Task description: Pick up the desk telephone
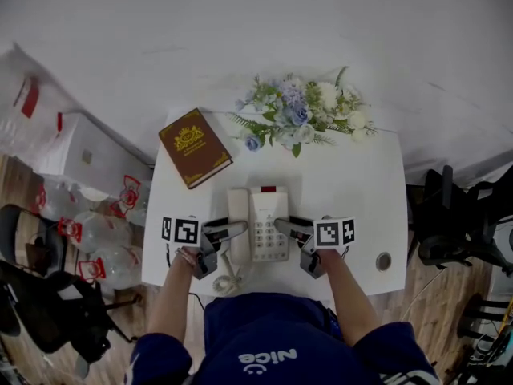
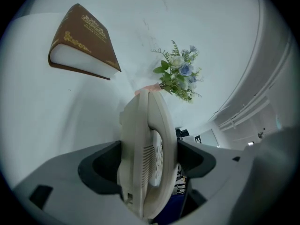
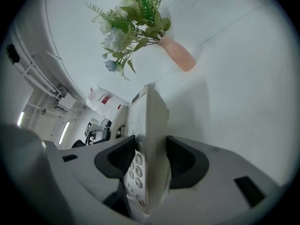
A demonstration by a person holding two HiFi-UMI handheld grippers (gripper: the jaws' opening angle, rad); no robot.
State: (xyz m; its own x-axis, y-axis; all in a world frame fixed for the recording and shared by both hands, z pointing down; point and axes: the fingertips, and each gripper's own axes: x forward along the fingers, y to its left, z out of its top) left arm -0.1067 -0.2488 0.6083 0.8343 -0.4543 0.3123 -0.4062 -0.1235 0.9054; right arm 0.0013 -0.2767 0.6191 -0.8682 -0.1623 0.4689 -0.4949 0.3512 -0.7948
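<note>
A cream desk telephone (image 1: 258, 223) with handset and keypad sits near the front edge of the white table (image 1: 353, 191). My left gripper (image 1: 232, 231) is shut on its handset side and my right gripper (image 1: 287, 228) is shut on its keypad side. In the left gripper view the telephone (image 2: 147, 153) stands edge-on, pressed between the dark pads of the left gripper (image 2: 147, 161). The right gripper view shows the right gripper (image 3: 151, 161) clamped on the keypad edge of the telephone (image 3: 150, 139). Whether the base has left the table I cannot tell.
A brown book (image 1: 195, 147) lies at the back left and a bunch of flowers (image 1: 300, 115) lies across the back. The coiled cord (image 1: 227, 279) hangs at the front edge. A round cable hole (image 1: 384, 261) is front right. Black chairs (image 1: 48, 295) and plastic bags (image 1: 96, 231) flank the table.
</note>
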